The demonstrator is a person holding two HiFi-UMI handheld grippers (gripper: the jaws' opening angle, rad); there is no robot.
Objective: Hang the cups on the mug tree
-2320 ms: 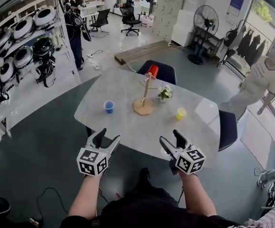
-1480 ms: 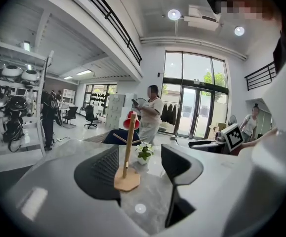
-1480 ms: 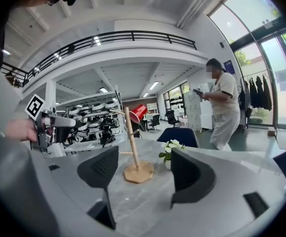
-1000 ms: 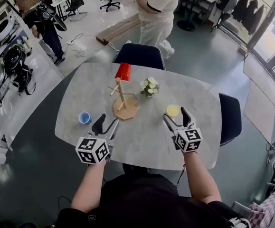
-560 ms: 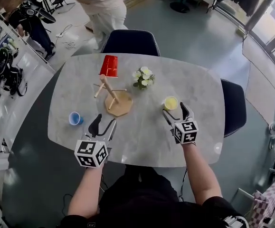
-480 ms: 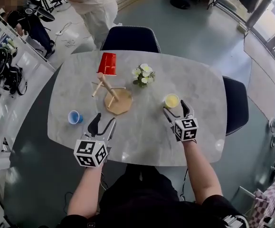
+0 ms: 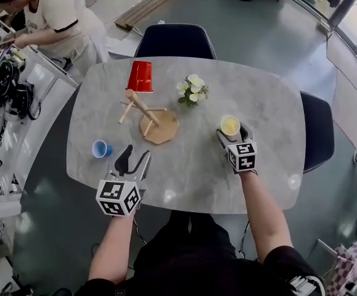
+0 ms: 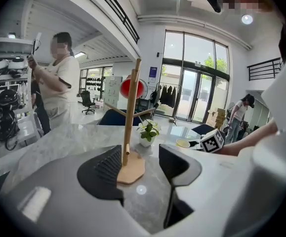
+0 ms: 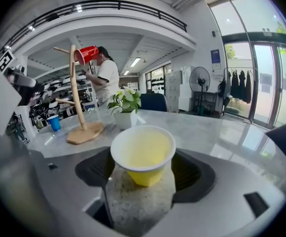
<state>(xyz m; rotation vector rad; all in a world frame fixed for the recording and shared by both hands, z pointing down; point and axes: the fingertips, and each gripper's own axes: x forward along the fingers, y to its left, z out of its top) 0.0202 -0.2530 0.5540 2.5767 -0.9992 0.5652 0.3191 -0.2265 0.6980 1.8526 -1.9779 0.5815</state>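
A wooden mug tree [image 7: 148, 117] stands left of the table's middle, with a red cup [image 7: 140, 77] hung upside down on its top peg. A blue cup [image 7: 100, 148] stands upright near the left edge. A yellow cup [image 7: 230, 125] stands on the table between the jaws of my right gripper [image 7: 232, 131], which are wide apart; in the right gripper view the yellow cup [image 9: 143, 154] fills the gap and I see no squeeze. My left gripper [image 7: 135, 160] hovers at the front left, pointing at the tree [image 8: 131, 112]; its jaws are closing with nothing between them.
A small white pot of flowers [image 7: 193, 90] stands right of the tree. Dark chairs sit at the far side [image 7: 175, 41] and the right side [image 7: 317, 131] of the grey marble table [image 7: 184, 171]. A person [image 7: 52, 17] stands at shelves beyond the far left corner.
My right gripper has moved forward until its jaws straddle the yellow cup. The left gripper has barely moved. The person has walked from behind the table to the far left.
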